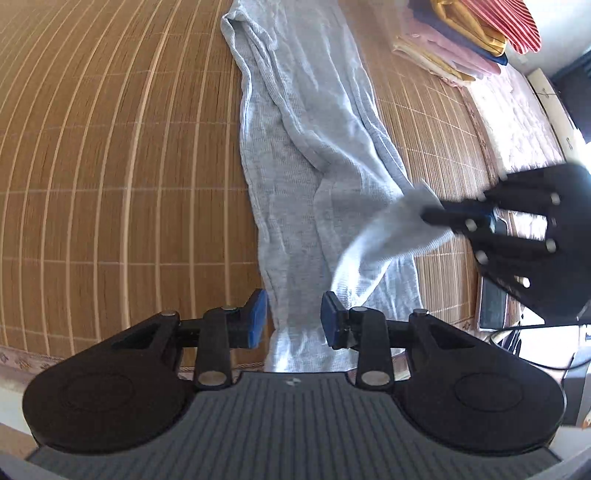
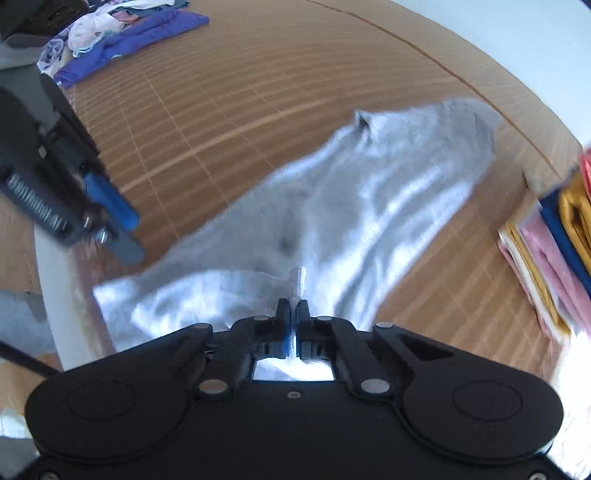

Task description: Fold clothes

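Note:
A long grey garment [image 1: 306,147] lies stretched on the bamboo mat [image 1: 110,147], running away from me in the left wrist view. My left gripper [image 1: 294,319] hovers over its near end, open, blue pads either side of the cloth without pressing it. My right gripper [image 1: 436,216] comes in from the right, shut on a lifted corner of the garment. In the right wrist view the right gripper [image 2: 293,314] pinches a fold of the grey garment [image 2: 369,192], which drapes away, blurred. The left gripper [image 2: 110,210] shows at the left edge.
A stack of folded clothes [image 1: 461,40] sits at the mat's far right, also the stack [image 2: 554,251] at the right edge. A heap of unfolded clothes [image 2: 122,33], purple and white, lies far left. A pink quilt [image 1: 517,110] borders the mat.

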A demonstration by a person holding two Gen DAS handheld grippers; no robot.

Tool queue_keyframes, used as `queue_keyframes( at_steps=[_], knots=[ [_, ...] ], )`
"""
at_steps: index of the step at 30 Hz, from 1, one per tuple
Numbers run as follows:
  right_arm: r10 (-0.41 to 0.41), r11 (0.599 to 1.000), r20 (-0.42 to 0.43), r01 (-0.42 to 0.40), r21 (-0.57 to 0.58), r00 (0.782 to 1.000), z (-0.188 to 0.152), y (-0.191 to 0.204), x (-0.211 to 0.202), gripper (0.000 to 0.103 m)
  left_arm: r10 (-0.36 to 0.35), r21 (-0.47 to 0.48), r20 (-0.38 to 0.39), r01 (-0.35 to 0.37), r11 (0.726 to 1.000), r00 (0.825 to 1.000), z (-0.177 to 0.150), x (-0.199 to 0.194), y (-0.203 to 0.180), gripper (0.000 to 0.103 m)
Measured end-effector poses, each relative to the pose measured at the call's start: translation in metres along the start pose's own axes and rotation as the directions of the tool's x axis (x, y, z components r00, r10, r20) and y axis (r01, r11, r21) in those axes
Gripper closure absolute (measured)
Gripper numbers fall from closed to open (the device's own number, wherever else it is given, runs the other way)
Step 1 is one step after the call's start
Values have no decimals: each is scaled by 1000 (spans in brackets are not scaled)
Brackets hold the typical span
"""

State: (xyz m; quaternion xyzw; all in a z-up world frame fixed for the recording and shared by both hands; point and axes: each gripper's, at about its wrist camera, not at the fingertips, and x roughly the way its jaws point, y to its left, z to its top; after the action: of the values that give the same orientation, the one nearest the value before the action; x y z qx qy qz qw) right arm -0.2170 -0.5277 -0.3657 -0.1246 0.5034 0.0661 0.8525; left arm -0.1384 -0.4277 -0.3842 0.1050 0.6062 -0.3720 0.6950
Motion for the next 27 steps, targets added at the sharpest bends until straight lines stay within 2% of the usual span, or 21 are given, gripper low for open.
queue_keyframes(
  at_steps=[5, 8, 11, 13, 18, 21, 23, 27],
  knots=[
    [75, 994, -59, -69, 86, 995, -41, -6, -2, 99, 12, 18, -6, -12, 1000, 1000, 1, 7, -18, 65],
    [90, 993, -76, -85, 77, 993, -58, 9, -9, 98, 12, 31, -18, -11, 999, 1000, 2, 13, -25, 57],
    [95, 992, -109, -84, 99, 990, -73, 20, -11, 88, 1, 37, -60, 1, 999, 998, 0, 21, -31, 56],
    [98, 985, -105, -81, 155, 990, -80, 21, -16, 81, 7, 50, -79, -3, 999, 997, -2, 28, -35, 56],
    [91, 915, -19, -76, 397, 996, -83, 7, -35, 61, 10, 76, -79, -4, 997, 997, -7, 44, -45, 56],
    [41, 878, -30, -22, 478, 999, -83, 0, -33, 59, 10, 79, -68, -4, 997, 998, -9, 51, -49, 56],
    [38, 857, -50, -7, 515, 998, -83, -5, -26, 59, 18, 83, -51, -14, 996, 999, -10, 53, -50, 56],
    [34, 844, -78, 13, 536, 996, -84, -13, -7, 60, 39, 85, -45, -35, 996, 998, -12, 58, -48, 57]
  ],
)
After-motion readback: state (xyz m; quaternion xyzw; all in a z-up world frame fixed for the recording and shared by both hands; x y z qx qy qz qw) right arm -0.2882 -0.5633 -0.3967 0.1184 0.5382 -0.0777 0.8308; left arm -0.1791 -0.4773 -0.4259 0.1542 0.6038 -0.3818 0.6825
